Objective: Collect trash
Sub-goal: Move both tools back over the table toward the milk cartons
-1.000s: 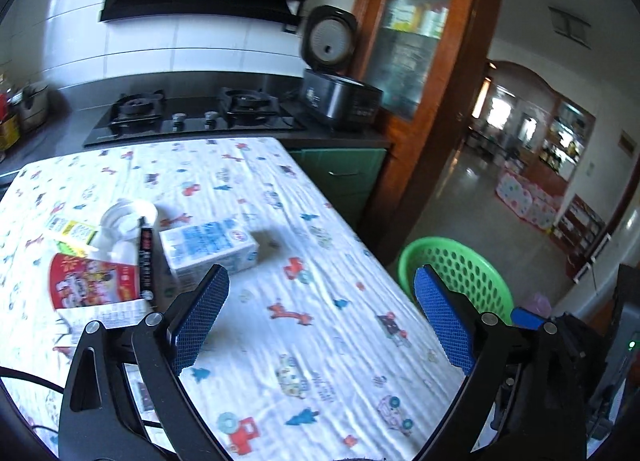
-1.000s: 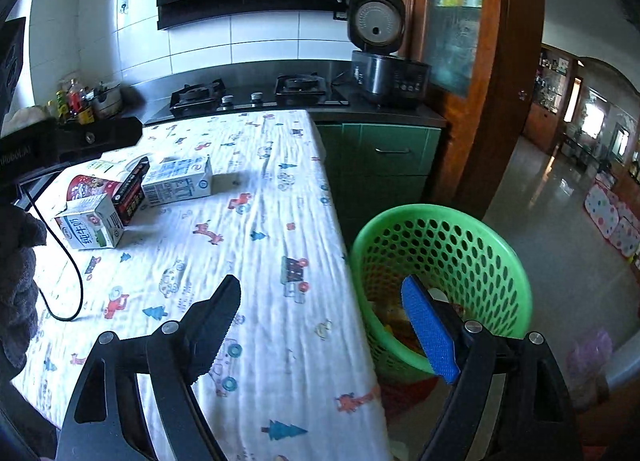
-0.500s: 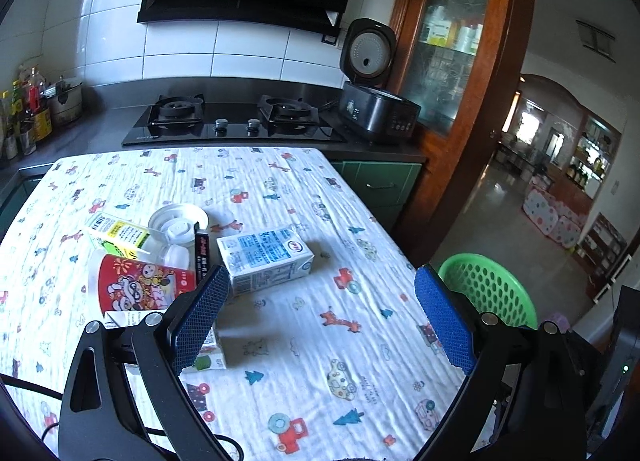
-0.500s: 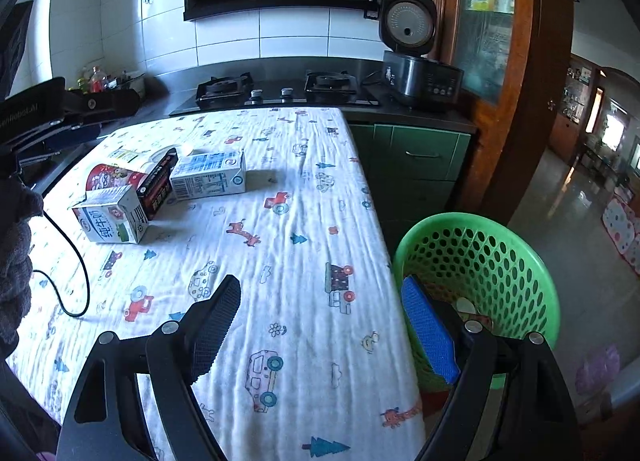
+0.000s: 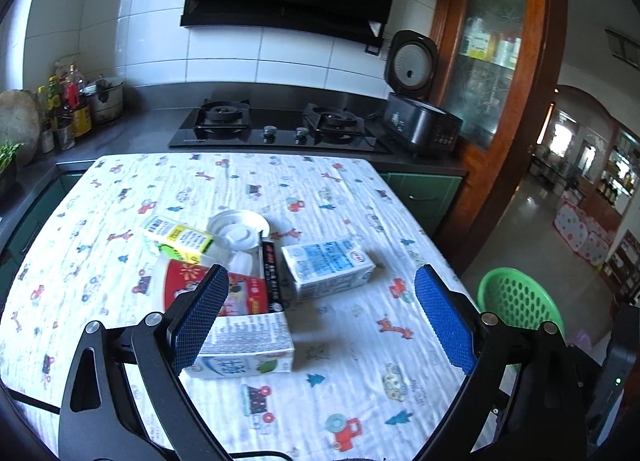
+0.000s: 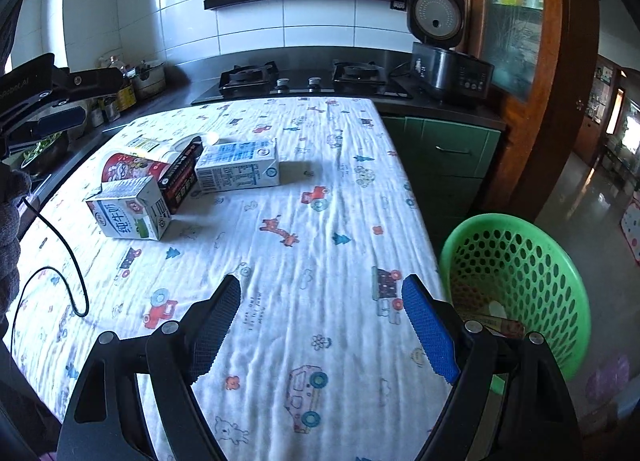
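Daylit, bluish frames with soft shadows, fisheye-bent edges, dark corners and slight motion blur.

Empty cartons [image 5: 326, 267] clustered on table; green basket [image 6: 520, 261] alongside.

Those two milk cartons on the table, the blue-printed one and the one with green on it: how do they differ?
The blue-printed milk carton looks intact, with its box shape whole; the green-printed milk carton has its top torn open, flaps standing up. The blue one lies nearer the stove, the green one nearer the camera. The blue one lies on its own, while the green one rests against the red cup. Both lie on their sides on the patterned tablecloth.
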